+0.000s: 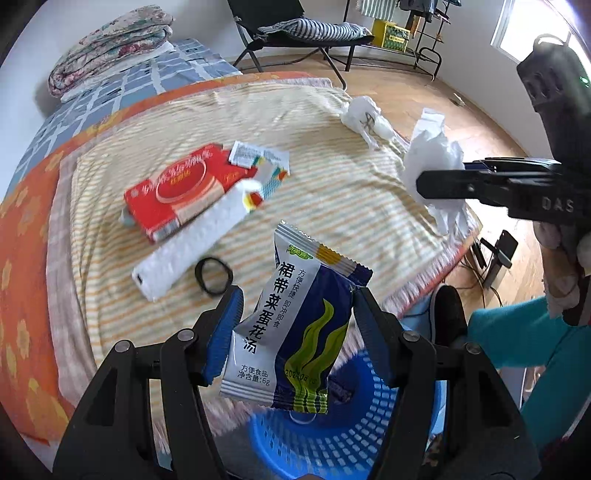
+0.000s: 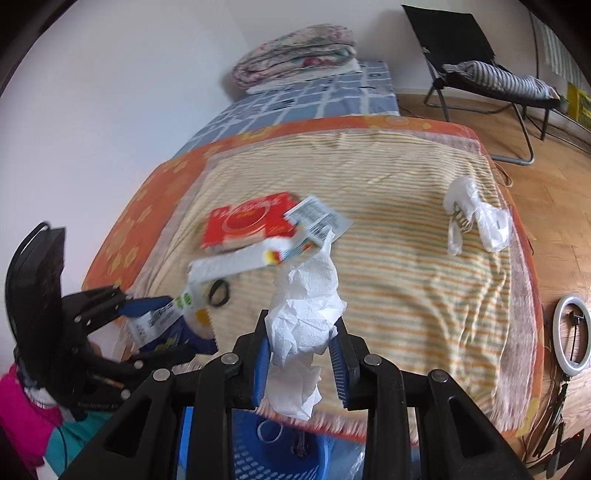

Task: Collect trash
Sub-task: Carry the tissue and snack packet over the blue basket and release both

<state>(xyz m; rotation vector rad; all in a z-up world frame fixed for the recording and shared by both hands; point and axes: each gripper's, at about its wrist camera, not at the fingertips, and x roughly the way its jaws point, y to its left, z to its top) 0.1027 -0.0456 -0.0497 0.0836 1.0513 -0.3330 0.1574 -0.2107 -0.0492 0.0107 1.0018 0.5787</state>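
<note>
My left gripper (image 1: 295,302) is shut on a blue and silver soup packet (image 1: 291,332), held above the blue perforated trash basket (image 1: 354,424). My right gripper (image 2: 301,332) is shut on a crumpled white tissue (image 2: 303,314), above the basket's rim (image 2: 266,454). In the left wrist view the right gripper (image 1: 424,184) holds that tissue (image 1: 432,158) over the bed's edge. A crumpled white plastic bag (image 1: 365,118) lies on the striped blanket (image 1: 314,192), also in the right wrist view (image 2: 476,218).
A red box (image 1: 184,188), a white paper strip (image 1: 192,247), printed wrappers (image 1: 258,158) and a black hair tie (image 1: 214,277) lie on the blanket. A folded quilt (image 1: 110,44), a black lounge chair (image 1: 295,33) and a ring light (image 2: 572,336) on the wood floor.
</note>
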